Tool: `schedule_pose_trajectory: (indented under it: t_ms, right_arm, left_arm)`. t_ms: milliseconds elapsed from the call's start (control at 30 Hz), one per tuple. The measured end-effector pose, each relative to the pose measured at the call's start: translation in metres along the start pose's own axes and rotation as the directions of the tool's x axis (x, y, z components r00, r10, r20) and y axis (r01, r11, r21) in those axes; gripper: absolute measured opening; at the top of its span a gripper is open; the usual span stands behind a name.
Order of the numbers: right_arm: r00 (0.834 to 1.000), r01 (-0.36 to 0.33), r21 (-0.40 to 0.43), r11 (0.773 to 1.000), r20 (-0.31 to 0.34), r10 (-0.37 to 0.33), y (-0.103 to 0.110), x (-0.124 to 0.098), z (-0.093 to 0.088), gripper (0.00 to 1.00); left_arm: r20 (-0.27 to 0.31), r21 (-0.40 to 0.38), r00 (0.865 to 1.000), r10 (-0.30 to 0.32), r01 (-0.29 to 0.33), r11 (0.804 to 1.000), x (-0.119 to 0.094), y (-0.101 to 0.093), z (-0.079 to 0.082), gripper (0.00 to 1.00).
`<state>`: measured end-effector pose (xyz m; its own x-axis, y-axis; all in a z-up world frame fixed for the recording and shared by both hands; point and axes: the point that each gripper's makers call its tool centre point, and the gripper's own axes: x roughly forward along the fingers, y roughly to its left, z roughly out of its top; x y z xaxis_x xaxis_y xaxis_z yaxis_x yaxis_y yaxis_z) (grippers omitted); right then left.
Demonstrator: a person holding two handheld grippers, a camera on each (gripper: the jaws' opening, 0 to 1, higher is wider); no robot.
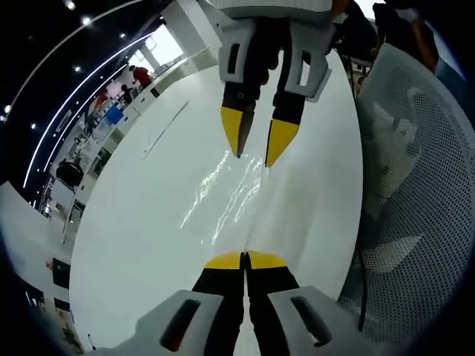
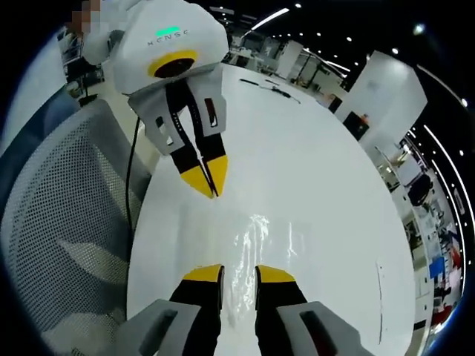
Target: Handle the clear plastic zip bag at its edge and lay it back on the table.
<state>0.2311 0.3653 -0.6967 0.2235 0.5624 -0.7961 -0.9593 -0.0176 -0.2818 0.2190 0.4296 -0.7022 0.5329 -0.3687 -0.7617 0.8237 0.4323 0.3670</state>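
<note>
Between both grippers, clear zip bag (image 1: pixel 230 189) lies flat, glossy.

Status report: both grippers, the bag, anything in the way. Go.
Left gripper shut at zip bag edge. Right gripper open over other edge. Bag flat on table. Mesh chair beside table, not obstructing.

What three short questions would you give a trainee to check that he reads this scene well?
1. True or false: the jaws of the left hand-held gripper stand wide apart.
2. The clear zip bag lies on: A) the white table; B) a blue tray; C) a wooden shelf.
3. Which hand-held gripper has a gap between its jaws?

Key: 1. False, they are shut together. 2. A. 3. The right hand-held gripper.
</note>
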Motion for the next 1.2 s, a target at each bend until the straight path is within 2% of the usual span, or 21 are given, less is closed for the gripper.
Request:
schedule_pose_trajectory:
  t_ms: [633, 933, 1200]
  right_arm:
    - [0.999, -0.035, 0.035, 0.999, -0.022, 0.035, 0.014, 0.006, -0.011, 0.12]
    - [0.998, -0.047, 0.057, 0.997, -0.033, 0.049, 0.021, 0.01, -0.016, 0.09]
    - [0.998, -0.042, 0.083, 0.996, -0.05, 0.046, 0.022, 0.012, -0.019, 0.0]
  left_arm:
    - [0.022, 0.077, 1.0, -0.008, 0.007, 0.997, 0.002, -0.001, 0.012, 0.0]
    - [0.038, 0.054, 0.999, -0.005, 0.002, 0.999, 0.002, -0.001, 0.014, 0.0]
    - [0.044, 0.038, 0.999, -0.002, 0.001, 0.999, 0.0, -0.001, 0.013, 0.0]
